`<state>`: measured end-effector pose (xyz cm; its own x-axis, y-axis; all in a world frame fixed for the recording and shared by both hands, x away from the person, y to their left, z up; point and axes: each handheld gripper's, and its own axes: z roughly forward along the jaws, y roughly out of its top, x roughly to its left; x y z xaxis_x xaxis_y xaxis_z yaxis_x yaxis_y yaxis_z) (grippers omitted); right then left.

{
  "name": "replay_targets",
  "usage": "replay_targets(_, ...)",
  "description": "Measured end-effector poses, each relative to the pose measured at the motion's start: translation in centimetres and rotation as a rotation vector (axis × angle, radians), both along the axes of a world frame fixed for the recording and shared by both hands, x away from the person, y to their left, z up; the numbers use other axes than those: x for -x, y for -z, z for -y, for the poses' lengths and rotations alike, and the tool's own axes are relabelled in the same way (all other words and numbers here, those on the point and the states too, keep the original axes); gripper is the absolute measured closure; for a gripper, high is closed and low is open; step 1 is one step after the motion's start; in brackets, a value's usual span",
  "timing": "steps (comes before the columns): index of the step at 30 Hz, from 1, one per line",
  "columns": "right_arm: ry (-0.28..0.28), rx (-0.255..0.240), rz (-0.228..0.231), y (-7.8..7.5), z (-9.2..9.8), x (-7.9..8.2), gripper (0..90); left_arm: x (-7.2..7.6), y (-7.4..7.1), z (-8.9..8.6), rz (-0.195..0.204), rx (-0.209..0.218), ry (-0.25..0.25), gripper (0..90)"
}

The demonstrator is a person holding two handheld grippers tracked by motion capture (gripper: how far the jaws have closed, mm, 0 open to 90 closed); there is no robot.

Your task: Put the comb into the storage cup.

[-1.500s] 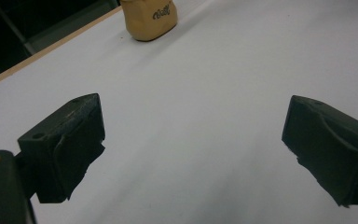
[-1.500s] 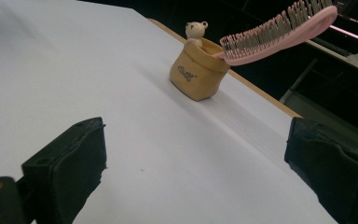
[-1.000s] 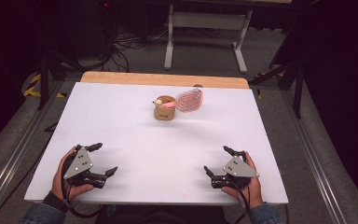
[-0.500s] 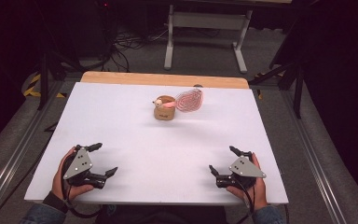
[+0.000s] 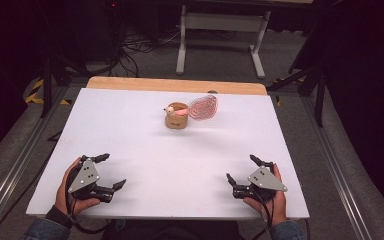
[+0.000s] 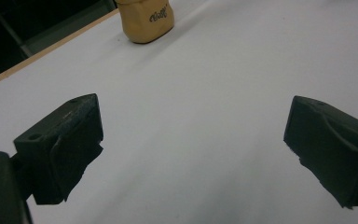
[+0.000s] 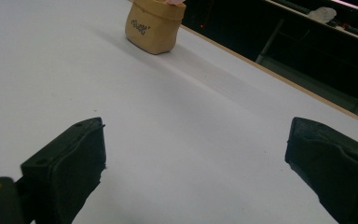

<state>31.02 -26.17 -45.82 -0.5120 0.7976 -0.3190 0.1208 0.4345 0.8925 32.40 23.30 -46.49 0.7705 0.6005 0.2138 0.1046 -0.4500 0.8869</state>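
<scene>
A small tan pot point(image 5: 176, 116) stands at the far middle of the white table point(image 5: 130, 135), with a pink whisk-like tool point(image 5: 202, 107) resting in it and leaning to the right. The same pot point(image 6: 145, 19) sits far ahead in the left gripper view, and as the pot point(image 7: 154, 27) in the right gripper view. My left gripper point(image 5: 111, 171) rests near the front left edge, jaws wide apart and empty. My right gripper point(image 5: 242, 170) is near the front right edge, also open with nothing between its jaws. A hand holds each one.
A wooden strip point(image 5: 175, 85) runs along the table's far edge. Beyond it stands a grey metal frame point(image 5: 220, 30) on a dark floor with cables. Metal rails point(image 5: 340, 180) flank the table on both sides.
My right gripper has slid a little to the right and toward the front edge. The left gripper and the pot have stayed put.
</scene>
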Motion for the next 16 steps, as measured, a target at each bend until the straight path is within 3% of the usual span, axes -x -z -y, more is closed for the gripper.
replay_targets(16,-0.014,-0.011,0.001,0.01,0.17,0.01,5.5,-0.29,0.04,0.08,-0.006,-0.004,-0.008,5.5)
